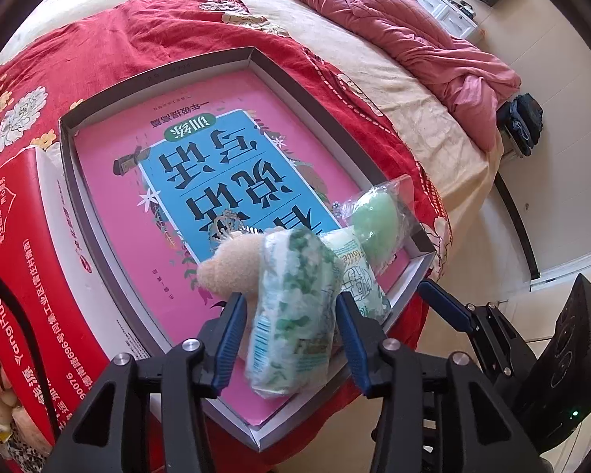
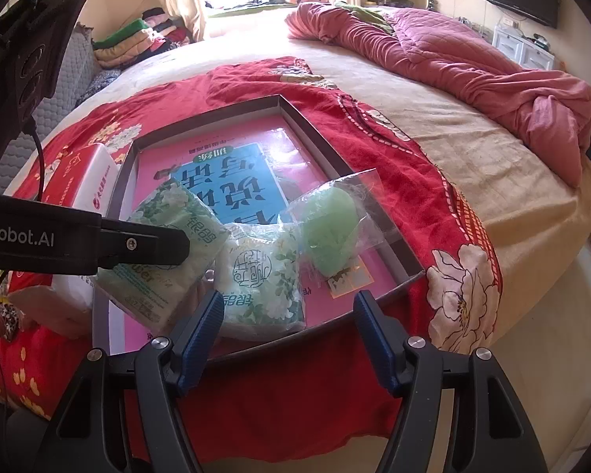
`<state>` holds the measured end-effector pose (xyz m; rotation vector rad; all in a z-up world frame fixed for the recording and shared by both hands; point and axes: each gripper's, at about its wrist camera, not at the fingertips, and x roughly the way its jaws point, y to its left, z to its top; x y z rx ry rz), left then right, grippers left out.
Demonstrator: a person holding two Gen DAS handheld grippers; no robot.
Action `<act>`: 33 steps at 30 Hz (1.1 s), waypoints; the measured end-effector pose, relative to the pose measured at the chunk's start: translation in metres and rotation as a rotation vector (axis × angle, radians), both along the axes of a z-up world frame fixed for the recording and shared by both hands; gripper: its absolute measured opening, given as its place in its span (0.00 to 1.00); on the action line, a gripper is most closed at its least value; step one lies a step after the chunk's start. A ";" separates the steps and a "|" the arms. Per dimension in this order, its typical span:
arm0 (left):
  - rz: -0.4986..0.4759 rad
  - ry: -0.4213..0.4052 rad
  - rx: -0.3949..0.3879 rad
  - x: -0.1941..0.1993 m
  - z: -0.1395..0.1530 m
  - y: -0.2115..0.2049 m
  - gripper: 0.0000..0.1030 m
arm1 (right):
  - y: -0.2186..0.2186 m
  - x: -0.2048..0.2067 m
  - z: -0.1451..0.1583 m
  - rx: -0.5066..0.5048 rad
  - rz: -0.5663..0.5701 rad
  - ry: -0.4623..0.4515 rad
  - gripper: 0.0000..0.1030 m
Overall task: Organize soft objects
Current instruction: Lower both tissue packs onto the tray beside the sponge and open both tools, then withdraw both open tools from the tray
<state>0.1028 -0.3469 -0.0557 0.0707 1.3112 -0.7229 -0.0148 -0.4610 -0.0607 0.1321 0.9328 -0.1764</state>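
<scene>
One tissue pack (image 1: 291, 315) lies lengthwise between left tongs (image 1: 289, 315).

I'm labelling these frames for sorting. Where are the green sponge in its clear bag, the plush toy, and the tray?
green sponge in clear bag (image 2: 329, 228): right wrist view, sponge's middle.
plush toy (image 1: 228, 266): left wrist view, tan body.
tray (image 2: 315, 130): right wrist view, right wall.
</scene>
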 end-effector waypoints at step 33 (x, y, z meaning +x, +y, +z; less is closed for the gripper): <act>0.029 -0.151 0.090 -0.021 0.036 0.036 0.83 | 0.001 -0.014 0.037 0.025 -0.105 -0.050 0.75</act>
